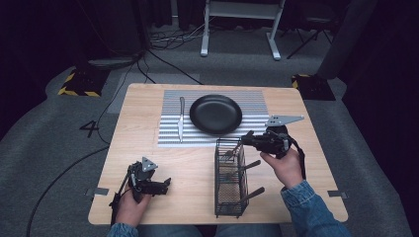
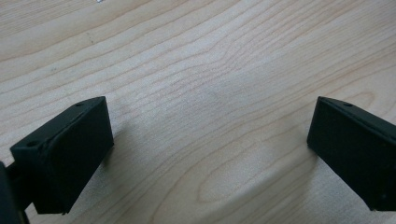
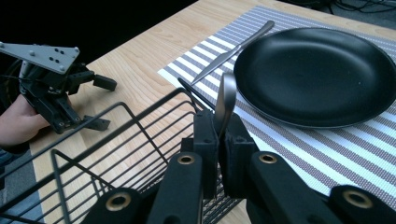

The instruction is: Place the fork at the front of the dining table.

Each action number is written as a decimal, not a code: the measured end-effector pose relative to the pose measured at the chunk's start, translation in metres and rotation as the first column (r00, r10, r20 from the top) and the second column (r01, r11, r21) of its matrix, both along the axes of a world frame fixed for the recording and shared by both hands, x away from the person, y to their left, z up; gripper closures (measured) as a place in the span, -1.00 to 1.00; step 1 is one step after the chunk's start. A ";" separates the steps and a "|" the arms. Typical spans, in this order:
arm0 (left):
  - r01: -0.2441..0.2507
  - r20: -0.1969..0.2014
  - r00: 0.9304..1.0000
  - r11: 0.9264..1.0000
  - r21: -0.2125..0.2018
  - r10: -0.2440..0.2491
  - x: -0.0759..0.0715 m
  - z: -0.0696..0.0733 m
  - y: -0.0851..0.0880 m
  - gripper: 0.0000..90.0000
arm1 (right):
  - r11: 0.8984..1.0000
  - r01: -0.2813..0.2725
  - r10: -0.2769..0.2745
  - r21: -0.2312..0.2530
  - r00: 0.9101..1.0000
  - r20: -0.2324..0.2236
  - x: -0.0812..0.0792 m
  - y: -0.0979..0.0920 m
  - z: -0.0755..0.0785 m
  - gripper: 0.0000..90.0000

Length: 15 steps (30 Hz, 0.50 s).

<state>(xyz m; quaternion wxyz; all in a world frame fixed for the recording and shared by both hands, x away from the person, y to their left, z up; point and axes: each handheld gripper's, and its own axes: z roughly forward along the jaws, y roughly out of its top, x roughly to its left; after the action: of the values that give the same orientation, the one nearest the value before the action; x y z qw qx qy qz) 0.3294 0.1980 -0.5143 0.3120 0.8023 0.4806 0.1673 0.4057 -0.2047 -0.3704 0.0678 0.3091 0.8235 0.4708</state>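
Pale wooden table, striped placemat at its far side. On the mat, black plate with knife just left of it. Nearer, wire cutlery basket with utensils inside. Right gripper at basket's far rim, clamped on metal utensil handle. Left gripper over bare wood, jaws wide apart, empty.

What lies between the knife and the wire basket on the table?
In the high view, a stretch of striped placemat and then bare wooden table separates the knife from the wire basket; nothing else sits there.
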 end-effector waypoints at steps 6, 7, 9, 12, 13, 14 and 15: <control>0.000 0.000 1.000 1.000 0.000 0.000 0.000 0.000 0.000 -0.99 | 1.000 -0.006 0.005 0.018 1.000 0.011 -0.004 -0.004 0.013 0.91; 0.000 0.000 1.000 1.000 0.000 0.000 0.000 0.000 0.000 -0.99 | 1.000 -0.006 0.006 0.021 1.000 0.014 -0.004 -0.005 0.015 0.91; 0.001 0.000 1.000 1.000 -0.001 -0.001 0.000 0.000 0.000 -0.99 | 1.000 -0.007 0.006 0.024 1.000 0.015 -0.005 -0.006 0.018 0.91; 0.001 -0.001 1.000 1.000 0.000 -0.001 0.000 0.000 0.000 -0.99 | 0.999 -0.008 0.007 0.041 1.000 0.024 -0.009 -0.011 0.028 0.91; 0.001 -0.001 1.000 1.000 0.000 -0.001 0.000 0.000 0.000 -0.99 | 0.999 -0.008 0.007 0.041 1.000 0.024 -0.009 -0.011 0.028 0.91; 0.001 -0.002 1.000 1.000 -0.001 -0.001 0.000 0.000 0.000 -0.99 | 0.999 -0.010 0.008 0.047 0.999 0.034 -0.011 -0.013 0.033 0.92; 0.001 -0.002 1.000 1.000 -0.001 -0.001 0.000 0.000 0.000 -0.99 | 0.999 -0.010 0.008 0.047 0.999 0.034 -0.011 -0.013 0.033 0.92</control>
<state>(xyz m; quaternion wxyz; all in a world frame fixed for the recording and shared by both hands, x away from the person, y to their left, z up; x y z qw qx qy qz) 0.3296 0.1977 -0.5143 0.3121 0.8025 0.4807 0.1659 0.3950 -0.2177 -0.3373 0.0722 0.2991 0.8123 0.4954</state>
